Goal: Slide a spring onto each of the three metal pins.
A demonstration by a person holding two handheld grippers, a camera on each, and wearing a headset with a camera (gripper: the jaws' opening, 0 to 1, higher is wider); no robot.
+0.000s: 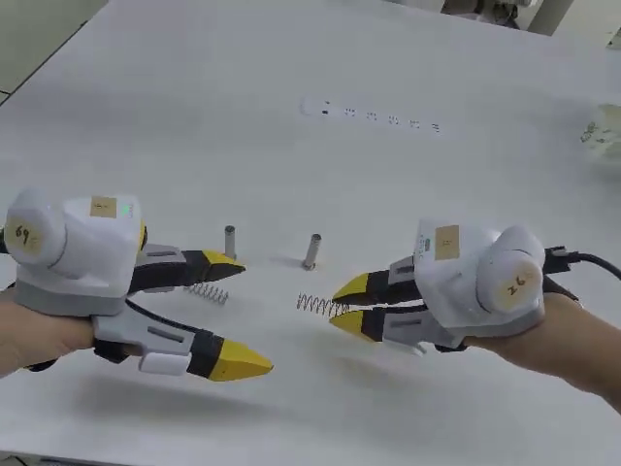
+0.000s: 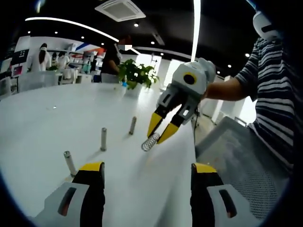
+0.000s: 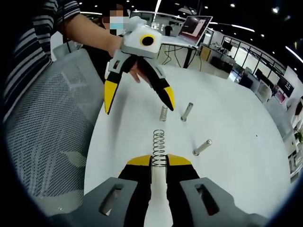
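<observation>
My right gripper (image 1: 342, 304) (image 3: 159, 161) is shut on one end of a thin wire spring (image 1: 315, 305) (image 3: 159, 146), which sticks out ahead of the yellow tips just above the white table (image 1: 291, 58). The left gripper view shows that right gripper (image 2: 157, 137) and its spring (image 2: 150, 142) from the front. Three short metal pins (image 2: 69, 162) (image 2: 103, 138) (image 2: 133, 125) stand upright in a row. Two pins (image 1: 230, 240) (image 1: 311, 250) are beyond the grippers. My left gripper (image 1: 243, 314) (image 2: 147, 170) (image 3: 138, 108) is open and holds nothing. A second spring (image 1: 207, 291) (image 3: 164, 112) lies on the table between its jaws.
A white power strip (image 1: 374, 116) lies far back on the table. A grey mesh chair (image 3: 52, 127) (image 2: 241, 156) stands at the table's near edge, next to the person in a striped sleeve (image 2: 270, 85). A potted plant (image 2: 136, 75) stands at the far end.
</observation>
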